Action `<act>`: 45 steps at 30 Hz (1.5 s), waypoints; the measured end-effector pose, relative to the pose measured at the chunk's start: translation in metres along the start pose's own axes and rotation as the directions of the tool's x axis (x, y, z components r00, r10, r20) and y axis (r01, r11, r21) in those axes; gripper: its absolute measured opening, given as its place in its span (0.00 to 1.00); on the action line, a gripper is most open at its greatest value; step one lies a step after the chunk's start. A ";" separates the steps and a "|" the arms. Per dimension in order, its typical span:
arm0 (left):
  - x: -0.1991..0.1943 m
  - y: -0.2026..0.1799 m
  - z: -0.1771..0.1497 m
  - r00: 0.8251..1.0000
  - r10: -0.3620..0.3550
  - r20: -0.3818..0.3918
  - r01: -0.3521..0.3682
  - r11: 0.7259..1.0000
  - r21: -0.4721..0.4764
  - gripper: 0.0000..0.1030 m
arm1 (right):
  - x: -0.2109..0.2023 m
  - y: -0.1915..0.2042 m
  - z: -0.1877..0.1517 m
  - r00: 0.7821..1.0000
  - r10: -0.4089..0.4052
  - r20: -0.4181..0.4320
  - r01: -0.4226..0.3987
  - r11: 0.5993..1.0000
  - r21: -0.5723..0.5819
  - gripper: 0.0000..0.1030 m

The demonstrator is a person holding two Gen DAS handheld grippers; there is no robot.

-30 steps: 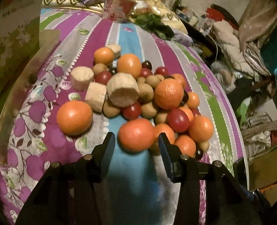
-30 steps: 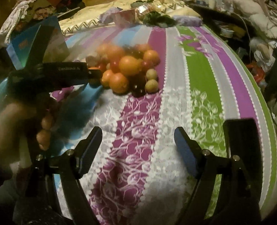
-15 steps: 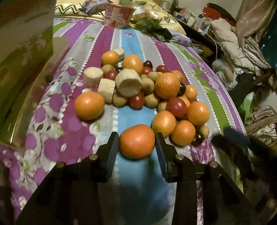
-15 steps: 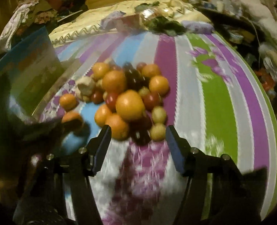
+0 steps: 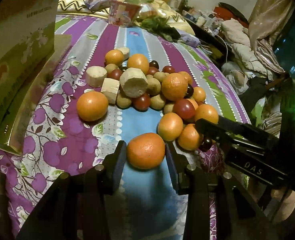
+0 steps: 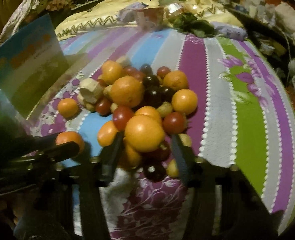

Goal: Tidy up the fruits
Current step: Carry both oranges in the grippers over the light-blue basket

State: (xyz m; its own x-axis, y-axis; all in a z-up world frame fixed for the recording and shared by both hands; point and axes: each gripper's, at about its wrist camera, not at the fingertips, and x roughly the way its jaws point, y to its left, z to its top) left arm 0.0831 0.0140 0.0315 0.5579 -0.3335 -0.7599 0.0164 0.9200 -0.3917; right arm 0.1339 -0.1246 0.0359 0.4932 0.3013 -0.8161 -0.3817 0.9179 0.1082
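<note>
- Left wrist view: left gripper (image 5: 145,156) is clamped on an orange (image 5: 146,150), just clear of the fruit pile (image 5: 147,86) on the striped bedspread (image 5: 139,40). Lift straight up so neighbours don't roll.
- Right wrist view: right gripper (image 6: 145,146) jaws closing around the near orange (image 6: 144,133); pads not clearly touching. Centre it and avoid pinching the tomatoes (image 6: 174,122) beside it.
- Only the left view shows the cut pale chunks (image 5: 133,82) clearly; the box (image 6: 27,64) shows in both.

Left gripper (image 5: 145,160) clamps an orange (image 5: 146,150) on striped bedspread (image 5: 67,132).
</note>
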 end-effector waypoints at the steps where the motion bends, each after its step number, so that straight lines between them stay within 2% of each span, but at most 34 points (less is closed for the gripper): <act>1: 0.000 -0.001 0.000 1.000 0.000 -0.002 0.000 1.000 0.004 0.40 | 0.000 0.002 0.000 1.000 -0.002 0.001 0.002 1.000 0.002 0.41; 5: 0.002 -0.002 0.001 1.000 0.005 -0.004 -0.005 1.000 0.011 0.40 | 0.002 0.005 0.002 1.000 -0.012 0.005 0.012 1.000 -0.001 0.43; 12: -0.002 -0.002 0.003 1.000 0.015 0.000 -0.015 1.000 0.009 0.40 | -0.006 0.002 0.001 0.999 -0.035 0.018 0.034 0.999 0.037 0.39; 14: -0.007 -0.003 0.003 1.000 0.024 0.003 -0.024 1.000 0.014 0.40 | -0.016 0.001 0.000 0.997 -0.082 0.014 0.081 0.994 0.070 0.39; 17: -0.023 -0.010 0.005 0.998 0.055 0.022 -0.056 0.997 0.047 0.40 | -0.035 0.002 -0.003 0.981 -0.190 -0.029 0.192 0.972 0.137 0.39; 20: -0.050 -0.016 0.011 0.993 0.102 0.055 -0.106 0.992 0.069 0.40 | -0.055 0.005 -0.008 0.975 -0.219 -0.047 0.224 0.953 0.204 0.39; 23: -0.080 -0.019 0.016 0.988 0.127 0.086 -0.133 0.988 0.076 0.40 | -0.070 0.018 -0.013 0.972 -0.231 -0.046 0.236 0.948 0.213 0.39; 31: -0.149 -0.014 0.017 0.966 0.218 0.142 -0.234 0.966 0.109 0.40 | -0.097 0.068 -0.007 0.981 -0.195 -0.012 0.194 0.963 0.185 0.39; 41: -0.218 0.037 0.018 0.952 0.262 0.161 -0.267 0.964 0.011 0.40 | -0.118 0.143 0.020 0.989 -0.144 0.035 0.140 0.985 0.100 0.39; 45: -0.249 0.063 0.017 0.937 0.291 0.192 -0.290 0.957 -0.033 0.40 | -0.121 0.176 0.030 0.991 -0.118 0.059 0.114 0.992 0.060 0.39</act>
State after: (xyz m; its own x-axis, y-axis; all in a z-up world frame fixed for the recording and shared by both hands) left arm -0.0409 0.1581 0.2045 0.6872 -0.0056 -0.7264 -0.1731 0.9699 -0.1713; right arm 0.0304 0.0086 0.1714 0.5799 0.2058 -0.7883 -0.2753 0.9601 0.0481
